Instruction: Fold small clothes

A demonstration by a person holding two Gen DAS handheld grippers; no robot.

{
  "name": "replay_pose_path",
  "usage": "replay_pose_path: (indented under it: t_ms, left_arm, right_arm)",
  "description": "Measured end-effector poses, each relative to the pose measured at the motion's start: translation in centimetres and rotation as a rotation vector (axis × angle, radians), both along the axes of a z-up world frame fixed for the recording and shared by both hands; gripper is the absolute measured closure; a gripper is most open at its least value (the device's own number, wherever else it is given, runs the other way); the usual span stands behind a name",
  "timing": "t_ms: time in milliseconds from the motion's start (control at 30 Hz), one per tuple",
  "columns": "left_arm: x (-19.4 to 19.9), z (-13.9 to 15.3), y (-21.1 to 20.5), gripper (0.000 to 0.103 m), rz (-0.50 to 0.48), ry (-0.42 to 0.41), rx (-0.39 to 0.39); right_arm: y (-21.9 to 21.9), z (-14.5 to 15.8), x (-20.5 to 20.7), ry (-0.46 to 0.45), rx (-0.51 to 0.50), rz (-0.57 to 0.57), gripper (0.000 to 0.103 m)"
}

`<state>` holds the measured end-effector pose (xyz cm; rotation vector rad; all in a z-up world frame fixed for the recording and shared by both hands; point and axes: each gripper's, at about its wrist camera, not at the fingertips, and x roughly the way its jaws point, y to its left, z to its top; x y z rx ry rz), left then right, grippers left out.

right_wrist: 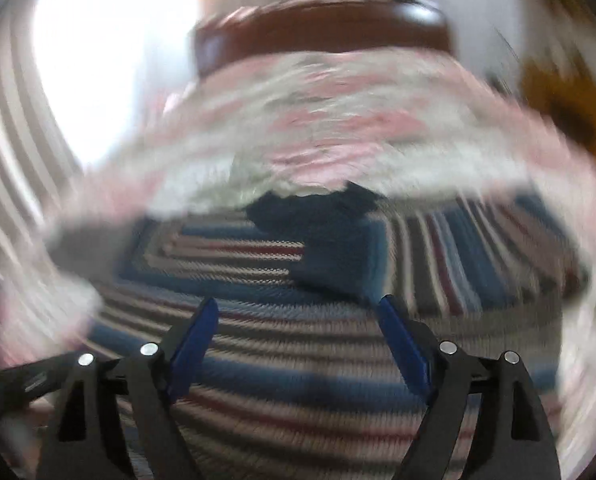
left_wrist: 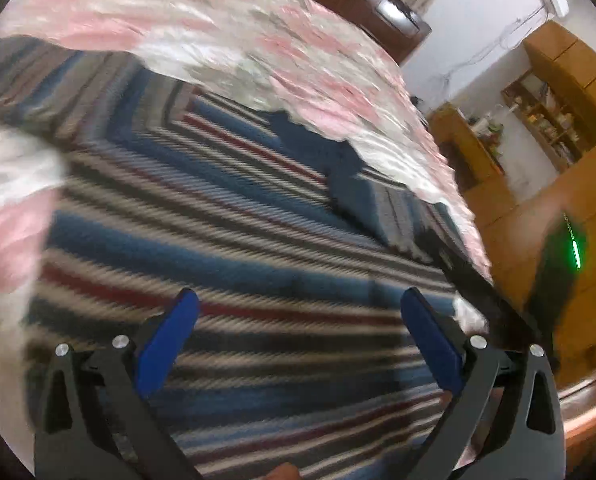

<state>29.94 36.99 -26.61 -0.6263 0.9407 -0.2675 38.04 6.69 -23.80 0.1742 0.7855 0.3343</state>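
Two grippers: left gripper and right gripper, both wide open, holding nothing.
Dark blue cloth: at 12 o'clock, on striped blanket.
Pink cover: behind cloth.

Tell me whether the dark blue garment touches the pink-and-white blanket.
Touching. In the right wrist view the dark blue garment runs under the ragged edge of the pink-and-white blanket with no striped cover visible between them; the left wrist view shows the same overlap.

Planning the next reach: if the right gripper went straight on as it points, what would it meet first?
Probably the striped cover just ahead of the open right gripper; farther along lies a dark blue cloth. Blur makes depth unsure.
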Motion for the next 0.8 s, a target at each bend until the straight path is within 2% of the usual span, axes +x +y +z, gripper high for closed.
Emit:
replay_pose_path:
  t_ms: [67,133,200,267,367,467,600,700,767,800]
  left_arm:
    - [3.5,0.6,-1.4,0.003,-0.057,0.015,-0.037]
    - [8.7,0.0,-3.5,0.003,-0.134,0.083,-0.095]
    - [12.9,-1.3,-5.1,0.003,-0.172,0.159,-0.103]
    - [17.2,-4.1,-6.2,0.003,-0.165,0.267,-0.176]
    - [19.6,-6.4,-7.7,0.003,-0.138,0.326,-0.213]
    - [20.6,-7.4,-9.0,0.003,-0.128,0.368,-0.184]
    - [21.1,-7.2,-9.8,0.006,-0.100,0.385,-0.147]
    - [22.0,-6.7,-11.4,0.047,-0.159,0.420,-0.069]
    - [21.9,-6.4,-11.9,0.055,-0.177,0.441,-0.028]
    - [21.9,-6.1,-12.4,0.062,-0.188,0.446,-0.004]
  right_arm:
    - [-3.9,-0.7,-2.1,0.028,0.187,-0.089,0.021]
    - [-5.8,-1.8,-3.7,0.036,0.276,-0.126,0.019]
    - [-5.7,-2.3,-4.0,0.046,0.271,-0.080,0.019]
    - [-5.3,-2.0,-3.9,0.042,0.300,-0.019,0.019]
    - [-4.6,-1.7,-4.1,0.010,0.277,0.048,0.019]
    - [-4.2,-2.4,-4.4,0.039,0.303,0.053,0.017]
    - [-3.9,-2.8,-4.7,0.072,0.343,0.064,0.014]
    - [-3.7,-2.7,-4.8,0.052,0.314,0.055,0.014]
    - [-3.8,-2.7,-4.9,0.055,0.318,0.041,0.014]
    - [-3.8,-2.9,-4.8,0.060,0.322,0.038,0.014]
